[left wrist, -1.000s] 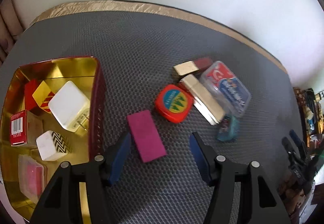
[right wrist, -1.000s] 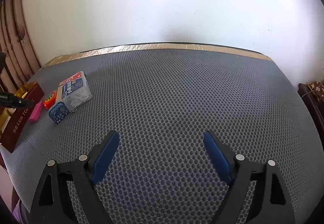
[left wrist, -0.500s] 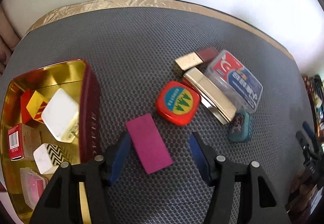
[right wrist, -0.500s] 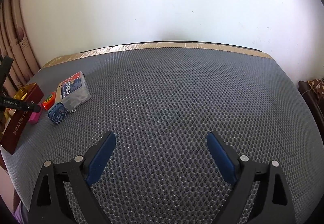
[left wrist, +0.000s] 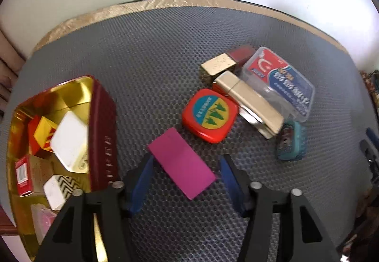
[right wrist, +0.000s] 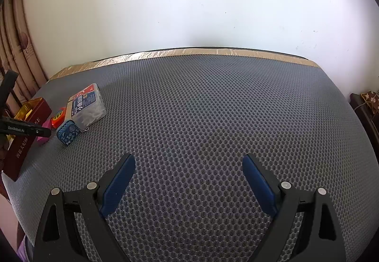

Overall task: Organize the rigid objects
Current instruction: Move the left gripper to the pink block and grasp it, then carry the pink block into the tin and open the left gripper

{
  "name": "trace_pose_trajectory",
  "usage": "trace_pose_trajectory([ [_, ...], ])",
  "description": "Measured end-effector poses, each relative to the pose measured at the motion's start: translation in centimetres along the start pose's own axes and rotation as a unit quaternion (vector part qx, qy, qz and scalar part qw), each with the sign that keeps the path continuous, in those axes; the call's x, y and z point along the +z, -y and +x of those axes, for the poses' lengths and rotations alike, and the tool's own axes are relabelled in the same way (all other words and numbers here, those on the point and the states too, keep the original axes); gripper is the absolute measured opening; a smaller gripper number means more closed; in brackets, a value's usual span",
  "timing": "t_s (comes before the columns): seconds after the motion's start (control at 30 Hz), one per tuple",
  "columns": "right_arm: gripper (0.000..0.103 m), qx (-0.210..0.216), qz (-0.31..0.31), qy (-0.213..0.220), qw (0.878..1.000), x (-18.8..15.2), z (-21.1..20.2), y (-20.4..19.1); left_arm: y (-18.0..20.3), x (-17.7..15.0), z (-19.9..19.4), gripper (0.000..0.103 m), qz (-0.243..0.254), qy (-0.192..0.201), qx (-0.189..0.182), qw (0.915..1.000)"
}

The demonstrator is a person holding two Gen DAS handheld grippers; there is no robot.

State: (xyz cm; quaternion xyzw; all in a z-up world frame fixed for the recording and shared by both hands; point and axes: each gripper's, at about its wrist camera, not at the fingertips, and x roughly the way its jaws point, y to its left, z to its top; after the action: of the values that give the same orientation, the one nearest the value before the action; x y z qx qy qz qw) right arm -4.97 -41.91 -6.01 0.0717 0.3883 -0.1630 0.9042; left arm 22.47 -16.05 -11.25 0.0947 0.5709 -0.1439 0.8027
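Note:
My left gripper [left wrist: 187,167] is open, its blue fingers on either side of a flat magenta block [left wrist: 181,162] lying on the grey mat, not touching it. Beyond lie a red square tin with green trees [left wrist: 209,115], a gold bar [left wrist: 251,103], a small gold and red box [left wrist: 219,65], a clear plastic box with a red and blue label [left wrist: 281,81] and a teal case [left wrist: 292,141]. A dark red tin with a gold inside [left wrist: 103,129] at the left holds several small boxes. My right gripper [right wrist: 188,174] is open and empty over bare mat.
The right wrist view shows the same pile far left: the clear box [right wrist: 86,104], the blue case [right wrist: 67,131] and the red tin [right wrist: 23,141], with the left gripper's black body [right wrist: 23,130] over them. A gold strip [right wrist: 189,53] edges the mat at the white wall.
My left gripper has moved forward and to the right, so the magenta block now lies between its fingers. The right gripper has lifted and shifted slightly; its jaws stay open.

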Motion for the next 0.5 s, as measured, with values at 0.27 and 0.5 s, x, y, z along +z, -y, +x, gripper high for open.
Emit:
trace_pose_trajectory([
  [0.27, 0.09, -0.003, 0.006, -0.005, 1.0, -0.1, 0.2, -0.4, -1.8, -1.9, -3.6, 0.03, -0.046, 0.038, -0.032, 0.9977],
  [0.5, 0.09, -0.01, 0.007, -0.008, 1.0, 0.0, 0.5, -0.5, -2.7, -4.9, -10.1, 0.03, -0.05, 0.083, -0.04, 0.9945],
])
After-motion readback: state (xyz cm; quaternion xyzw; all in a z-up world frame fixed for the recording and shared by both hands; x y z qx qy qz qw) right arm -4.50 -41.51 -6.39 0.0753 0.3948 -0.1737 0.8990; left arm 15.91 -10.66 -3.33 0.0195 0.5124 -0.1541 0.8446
